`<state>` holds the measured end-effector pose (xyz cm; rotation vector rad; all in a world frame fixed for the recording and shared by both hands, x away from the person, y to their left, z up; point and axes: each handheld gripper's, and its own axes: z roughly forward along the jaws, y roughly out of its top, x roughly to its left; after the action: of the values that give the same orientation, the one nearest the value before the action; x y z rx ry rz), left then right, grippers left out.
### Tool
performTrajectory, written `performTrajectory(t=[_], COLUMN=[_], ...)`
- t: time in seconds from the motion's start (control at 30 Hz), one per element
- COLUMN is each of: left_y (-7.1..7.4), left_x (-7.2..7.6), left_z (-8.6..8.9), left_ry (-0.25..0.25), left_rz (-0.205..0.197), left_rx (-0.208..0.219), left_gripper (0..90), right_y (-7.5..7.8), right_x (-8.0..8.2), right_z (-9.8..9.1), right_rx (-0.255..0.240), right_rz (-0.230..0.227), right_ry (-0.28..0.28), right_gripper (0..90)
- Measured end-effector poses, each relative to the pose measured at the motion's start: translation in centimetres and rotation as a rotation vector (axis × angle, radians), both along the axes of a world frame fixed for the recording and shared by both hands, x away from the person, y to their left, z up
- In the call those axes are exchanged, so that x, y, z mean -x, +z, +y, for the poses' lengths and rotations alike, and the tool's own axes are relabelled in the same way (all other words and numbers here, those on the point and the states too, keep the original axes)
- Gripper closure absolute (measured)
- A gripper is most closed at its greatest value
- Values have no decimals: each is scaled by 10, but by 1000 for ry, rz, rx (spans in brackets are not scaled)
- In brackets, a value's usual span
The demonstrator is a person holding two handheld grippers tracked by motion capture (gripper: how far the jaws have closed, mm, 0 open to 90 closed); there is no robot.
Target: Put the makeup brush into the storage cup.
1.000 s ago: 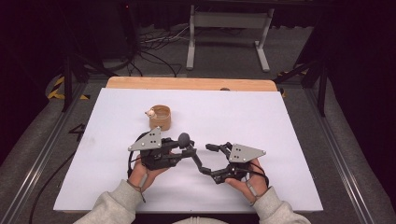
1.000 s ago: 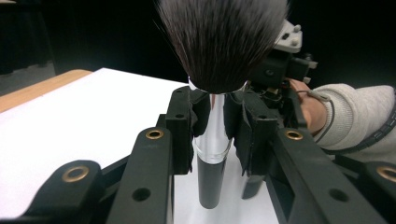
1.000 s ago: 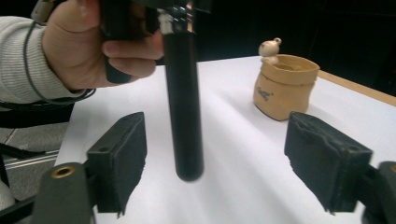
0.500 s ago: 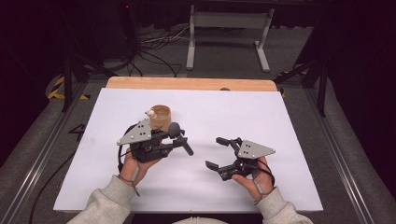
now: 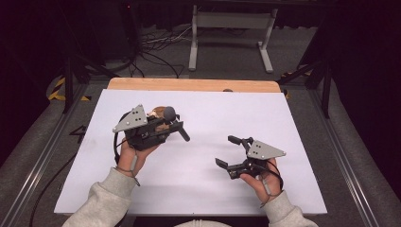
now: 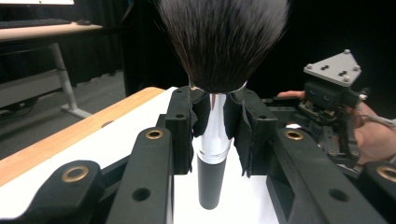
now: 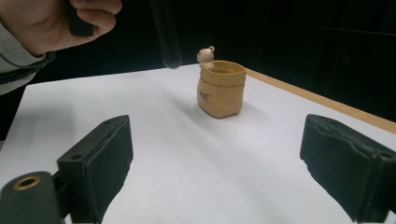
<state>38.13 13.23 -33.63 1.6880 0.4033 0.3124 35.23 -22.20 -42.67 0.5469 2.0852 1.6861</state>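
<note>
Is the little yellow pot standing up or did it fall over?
Standing up. In the right gripper view the yellow pot sits flat on the white table, its open top facing up.

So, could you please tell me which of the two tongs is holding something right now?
The left tongs: their jaws are clamped on the silver neck of a makeup brush, while the right tongs stand wide open with nothing between them.
</note>
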Motion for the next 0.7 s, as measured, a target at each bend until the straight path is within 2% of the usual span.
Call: performTrajectory(t=[0.13, 0.33, 0.4, 0.47, 0.5, 0.53, 0.7], left_y=[3, 3, 4, 4, 4, 5, 5], left_x=[-6, -16, -18, -21, -22, -23, -29], left_z=[3, 8, 10, 12, 13, 13, 18], left_ry=[32, 79, 93, 107, 115, 121, 165], left_rz=[5, 23, 24, 20, 24, 21, 29], left_rx=[-6, -7, -9, -7, -5, -7, -14], left_gripper=[698, 698, 698, 698, 698, 698, 698], right_y=[0, -2, -1, 0, 0, 0, -2], right_x=[-1, 0, 2, 2, 3, 3, 0], right_z=[-2, -3, -4, -4, -4, -5, -4], right_rx=[6, -23, -37, -8, -7, -10, -23], right_rz=[9, 49, 75, 57, 66, 79, 59], right_ry=[-19, -20, -25, -50, -58, -57, -35], right_gripper=[91, 98, 99, 94, 94, 94, 60])
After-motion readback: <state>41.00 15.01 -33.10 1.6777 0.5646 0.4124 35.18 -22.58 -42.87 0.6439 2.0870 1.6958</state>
